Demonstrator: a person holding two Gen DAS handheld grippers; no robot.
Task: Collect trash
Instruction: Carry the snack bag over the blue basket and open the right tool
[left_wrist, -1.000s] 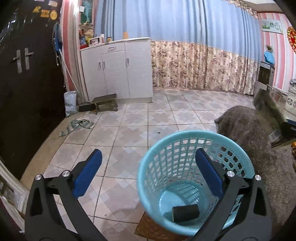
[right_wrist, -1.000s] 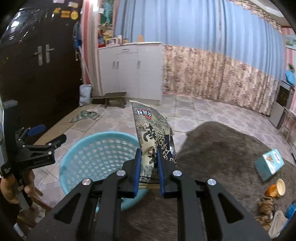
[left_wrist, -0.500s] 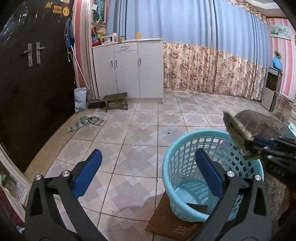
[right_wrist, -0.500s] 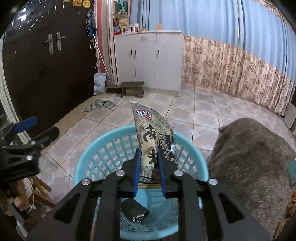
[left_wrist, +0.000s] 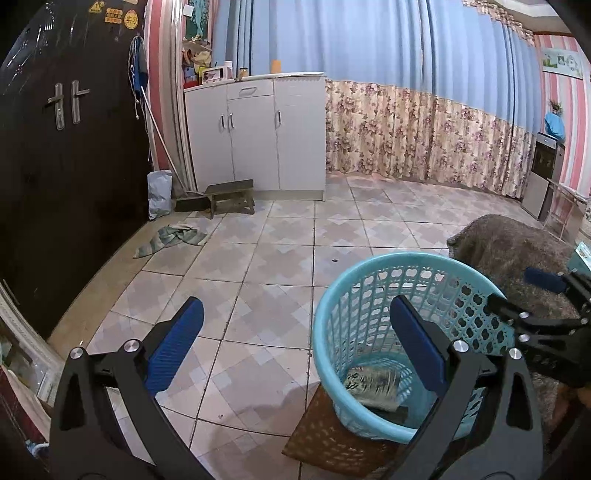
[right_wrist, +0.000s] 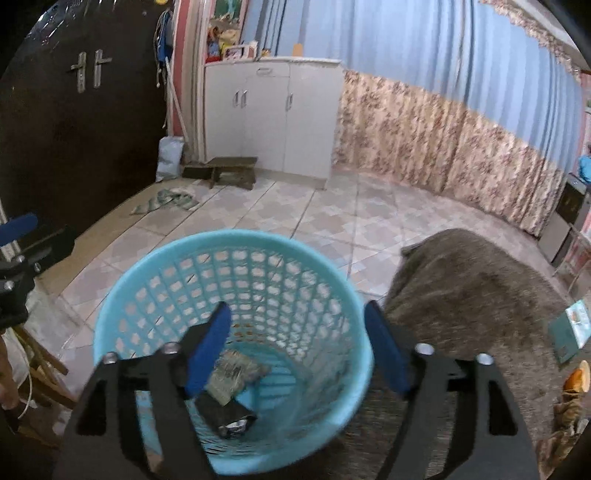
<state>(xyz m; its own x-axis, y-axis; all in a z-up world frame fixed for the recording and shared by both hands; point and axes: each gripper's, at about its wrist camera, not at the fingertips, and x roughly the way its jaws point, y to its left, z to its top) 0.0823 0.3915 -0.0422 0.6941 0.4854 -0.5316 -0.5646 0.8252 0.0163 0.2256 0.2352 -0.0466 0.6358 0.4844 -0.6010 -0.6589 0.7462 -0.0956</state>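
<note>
One basket (right_wrist: 229, 243), two wrappers inside (right_wrist: 236, 373), one rug (right_wrist: 480, 280), one stool (right_wrist: 232, 168).

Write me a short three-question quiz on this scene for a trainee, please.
1. True or false: the snack bag lies inside the basket.
2. What is between the right gripper's fingers? A) a snack bag B) nothing C) a cloth
3. Fill in: beside the basket, on the right in the right wrist view, lies a grey ____.

Key
1. True; it rests on the bottom beside a dark wrapper.
2. B; its jaws are opening, with nothing between them.
3. rug
</note>
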